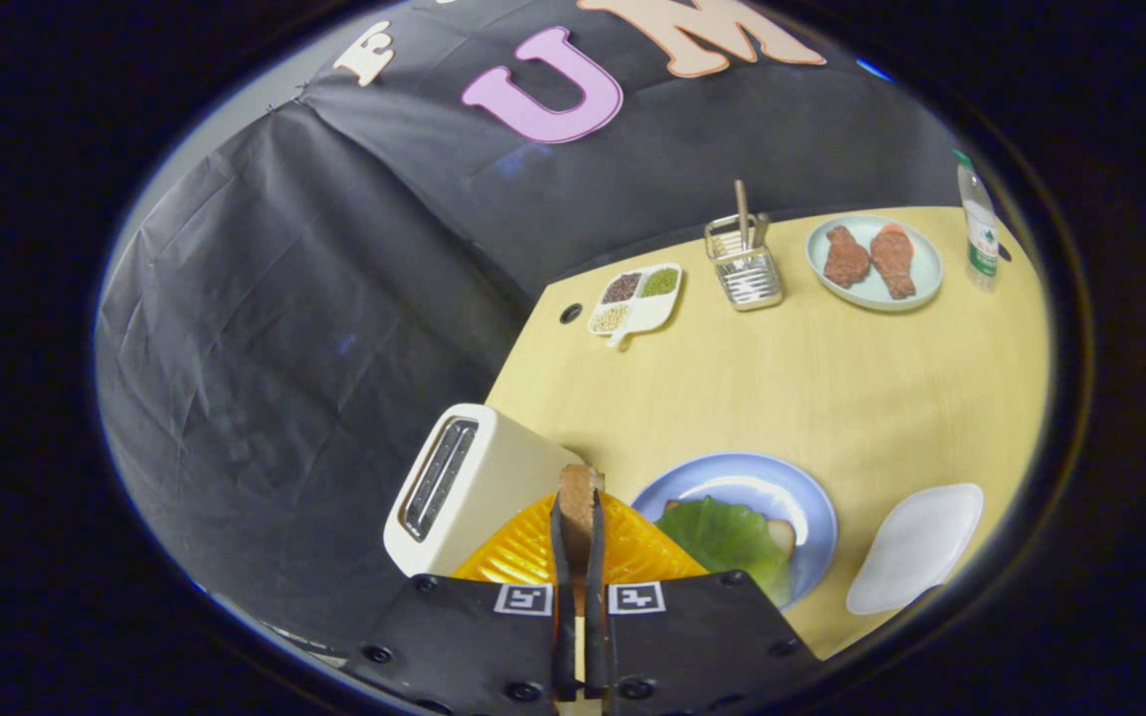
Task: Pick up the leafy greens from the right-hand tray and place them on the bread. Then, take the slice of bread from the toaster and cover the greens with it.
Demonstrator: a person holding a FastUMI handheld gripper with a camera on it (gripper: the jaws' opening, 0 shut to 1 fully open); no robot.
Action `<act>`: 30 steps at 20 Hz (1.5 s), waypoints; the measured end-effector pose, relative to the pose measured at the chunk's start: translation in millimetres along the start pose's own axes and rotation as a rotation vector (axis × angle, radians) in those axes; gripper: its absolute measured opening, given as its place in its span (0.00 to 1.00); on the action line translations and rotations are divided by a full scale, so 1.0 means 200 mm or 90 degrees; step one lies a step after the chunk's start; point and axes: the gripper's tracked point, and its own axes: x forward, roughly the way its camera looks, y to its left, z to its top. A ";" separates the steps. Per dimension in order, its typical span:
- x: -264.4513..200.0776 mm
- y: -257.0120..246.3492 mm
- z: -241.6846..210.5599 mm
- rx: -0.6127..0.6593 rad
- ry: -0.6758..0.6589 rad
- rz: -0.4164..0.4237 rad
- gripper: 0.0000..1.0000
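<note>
The hand-held gripper (577, 542) pinches the bread slice (576, 502) by its edge; it could slip and miss the leafy greens (727, 537)

No text, brand or number can be read. The water bottle (979, 224) at the far edge of the tabletop (832, 398) carries a label too small to make out. Two square black-and-white coded markers (580, 599) sit on the tool's body, bearing patterns, not letters.
</note>
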 end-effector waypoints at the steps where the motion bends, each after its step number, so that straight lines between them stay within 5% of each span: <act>1: 0.00 -0.02 -0.01 0.009 0.003 0.000 0.07; 22: 0.06 -0.57 -0.26 0.041 0.052 -0.101 0.11; 24: 0.06 -0.61 -0.28 0.028 0.061 -0.115 0.26; 26: 0.06 -0.64 -0.30 0.022 0.066 -0.122 0.26; 30: 0.04 -0.70 -0.32 -0.013 0.068 -0.143 0.63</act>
